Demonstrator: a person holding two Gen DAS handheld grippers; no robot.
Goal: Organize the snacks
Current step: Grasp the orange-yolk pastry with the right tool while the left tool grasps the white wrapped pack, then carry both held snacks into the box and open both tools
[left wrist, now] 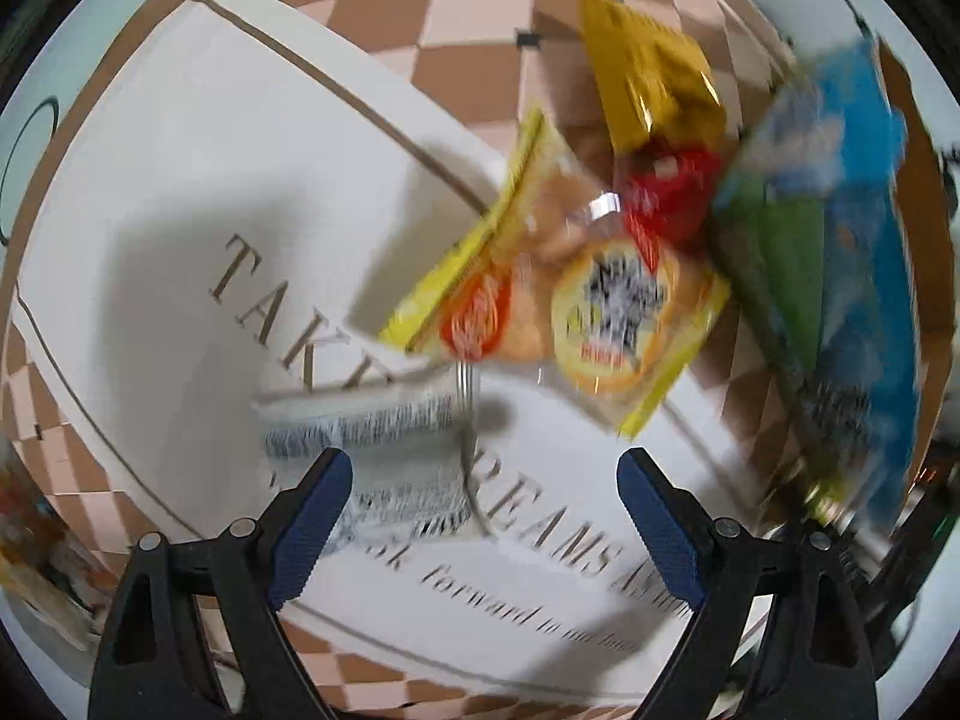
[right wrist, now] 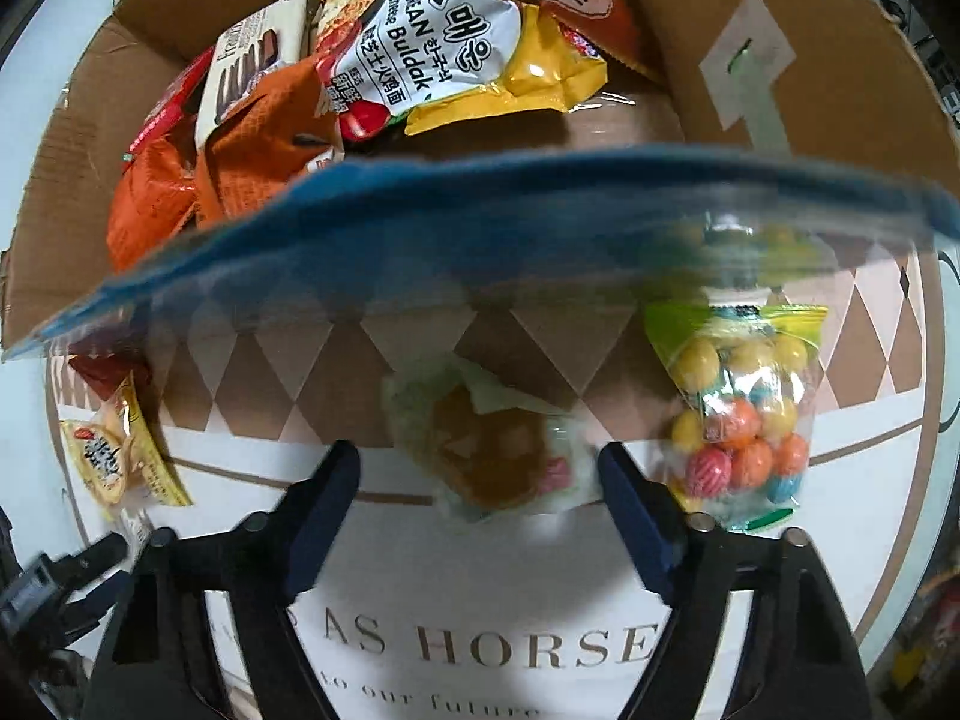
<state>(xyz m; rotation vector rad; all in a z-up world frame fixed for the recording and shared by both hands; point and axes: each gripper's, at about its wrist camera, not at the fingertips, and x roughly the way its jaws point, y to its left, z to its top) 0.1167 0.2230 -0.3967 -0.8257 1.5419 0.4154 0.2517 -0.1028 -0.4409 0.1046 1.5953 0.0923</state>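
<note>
In the left wrist view my left gripper (left wrist: 486, 468) is open above the white lettered mat (left wrist: 198, 192). A blurred white printed packet (left wrist: 372, 438) lies under it, close to the left fingertip (left wrist: 318, 504). Beyond it are a yellow rice-cracker packet (left wrist: 558, 294), a red packet (left wrist: 666, 192) and a yellow bag (left wrist: 654, 72). In the right wrist view my right gripper (right wrist: 480, 474) points down with its jaws apart. A small clear packet holding a brown cake (right wrist: 492, 456) lies between them, with a gap on the left side. A bag of coloured candy balls (right wrist: 744, 420) sits to the right.
An open cardboard box (right wrist: 828, 90) holds several snack bags, among them a Buldak noodle pack (right wrist: 438, 42). A clear bag with a blue top strip (right wrist: 480, 216) stretches across in front of it, blurred. The rice-cracker packet (right wrist: 114, 456) and the left gripper (right wrist: 48, 588) show at far left.
</note>
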